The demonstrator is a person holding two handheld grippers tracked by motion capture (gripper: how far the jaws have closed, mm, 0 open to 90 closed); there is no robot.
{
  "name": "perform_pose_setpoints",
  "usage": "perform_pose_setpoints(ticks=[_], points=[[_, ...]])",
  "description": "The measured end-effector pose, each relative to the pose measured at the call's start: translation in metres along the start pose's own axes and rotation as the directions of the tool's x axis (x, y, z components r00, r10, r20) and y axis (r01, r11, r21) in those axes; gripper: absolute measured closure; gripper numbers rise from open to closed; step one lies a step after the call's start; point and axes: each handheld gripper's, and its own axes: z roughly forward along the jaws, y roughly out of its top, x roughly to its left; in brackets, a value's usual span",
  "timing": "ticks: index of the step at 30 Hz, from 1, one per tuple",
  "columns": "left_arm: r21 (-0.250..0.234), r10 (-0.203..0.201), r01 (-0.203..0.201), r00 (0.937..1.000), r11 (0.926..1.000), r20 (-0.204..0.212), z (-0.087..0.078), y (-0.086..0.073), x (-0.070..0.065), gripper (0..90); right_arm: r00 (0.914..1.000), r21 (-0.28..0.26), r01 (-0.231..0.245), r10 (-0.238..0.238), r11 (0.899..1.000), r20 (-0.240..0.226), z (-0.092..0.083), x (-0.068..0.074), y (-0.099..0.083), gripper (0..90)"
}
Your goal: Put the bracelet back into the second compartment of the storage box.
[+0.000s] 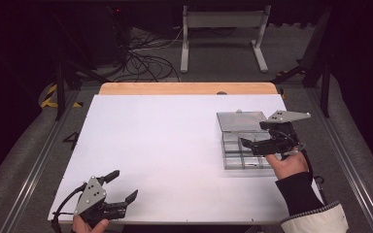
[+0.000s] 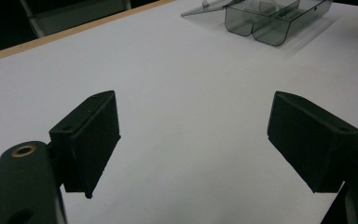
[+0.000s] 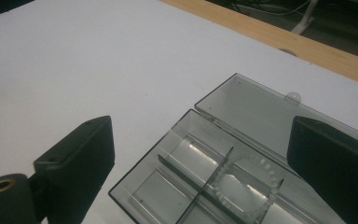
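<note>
the right gripper (image 3: 200,186) hangs over the white table (image 3: 74,60) with its two black jaws spread wide and nothing pinched between them. under them lies a clear smoky plastic box (image 3: 186,186) with dividers, its hinged lid (image 3: 270,116) thrown open flat on the surface toward the wooden far edge (image 3: 279,39). in one compartment sits a pale beaded ring (image 3: 247,179), curled in a loop beside a divider; what it is made of is too hard to tell
</note>
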Motion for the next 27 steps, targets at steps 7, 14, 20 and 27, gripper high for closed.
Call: perform_pose_setpoints(ticks=[7,14,20,27], points=[[-0.002,0.001,-0.001,1.0,1.0,0.001,0.0,0.0,0.0,17.3,0.9998,-0.012,0.009,-0.009,1.0,-0.015,-0.006,0.006,0.0,7.8],[-0.002,-0.001,0.001,1.0,1.0,0.0,0.0,0.0,0.0,17.3,0.9986,-0.026,0.025,-0.026,0.999,-0.045,-0.011,0.012,-0.001,7.2],[-0.003,0.0,0.0,1.0,1.0,-0.002,-0.001,0.0,0.0,17.3,0.9966,-0.051,0.043,-0.047,0.998,-0.067,-0.017,0.015,-0.002,6.5],[-0.002,-0.001,0.001,1.0,1.0,-0.001,-0.002,0.0,-0.001,17.2,0.9875,-0.089,0.09,-0.101,0.992,-0.121,-0.028,0.025,-0.01,4.4]])
